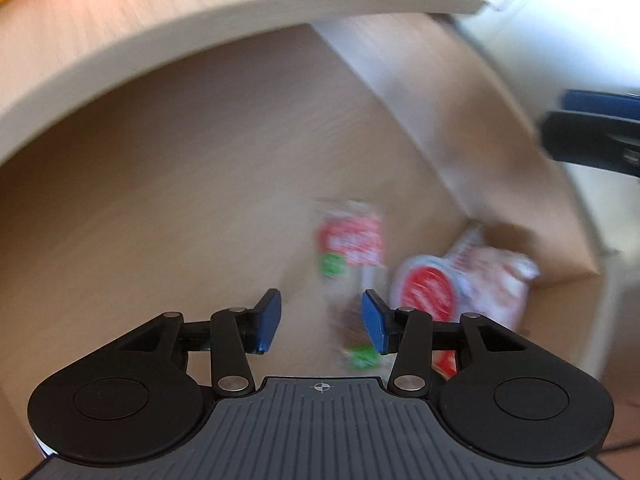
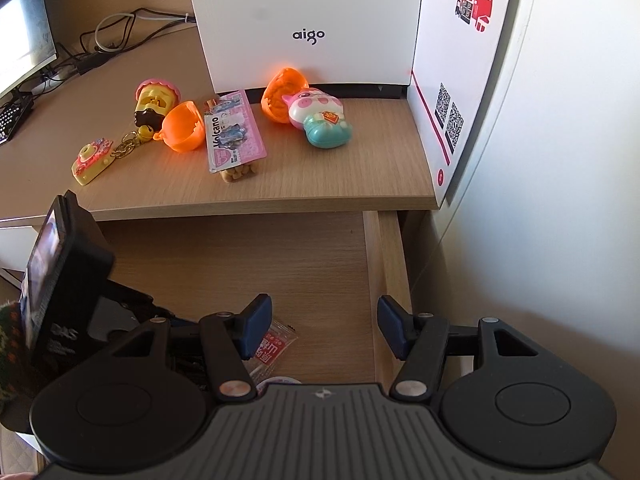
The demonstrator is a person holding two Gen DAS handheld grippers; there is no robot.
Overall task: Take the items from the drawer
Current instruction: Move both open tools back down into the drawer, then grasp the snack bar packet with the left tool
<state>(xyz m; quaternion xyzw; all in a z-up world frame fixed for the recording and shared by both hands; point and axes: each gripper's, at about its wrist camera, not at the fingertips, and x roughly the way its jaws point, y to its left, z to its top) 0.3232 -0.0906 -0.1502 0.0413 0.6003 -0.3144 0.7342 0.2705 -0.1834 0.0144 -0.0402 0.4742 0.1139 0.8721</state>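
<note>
A: What are the claws doing?

B: The left gripper (image 1: 321, 322) has its blue-padded fingers apart with nothing between them, low inside the pale wooden pull-out drawer (image 1: 168, 184). The right gripper (image 2: 325, 330) is also spread wide and empty, hanging over the drawer's right wall.

A: What is in the drawer?

B: In the left wrist view, a red, white and green snack packet (image 1: 350, 246) lies just beyond the left fingertips, and its lower end passes behind the right pad. Beside it, toward the drawer's right front corner, sit a round red-lidded white cup (image 1: 429, 286) and a crumpled white-and-red printed bag (image 1: 494, 274). All three are smeared by motion blur, so the printing cannot be read.

A: And from the right wrist?

B: Only one small clear wrapper with a red label (image 2: 276, 346) shows, half covered by the right gripper's left finger. The left gripper's black body fills the drawer's left side and hides what lies under it.

A: Anything around?

B: On the wooden desktop above the drawer: a pink "Volcano" snack pack (image 2: 233, 136) near the front edge, two orange plastic capsule halves (image 2: 182, 128), a pink-and-teal cat figure (image 2: 320, 118), a yellow toy camera keychain (image 2: 93, 160) and a yellow-and-pink toy (image 2: 154, 102). A white "aigo" box (image 2: 308, 20) stands at the back, and a white panel with QR codes (image 2: 452, 116) runs along the right edge.
</note>
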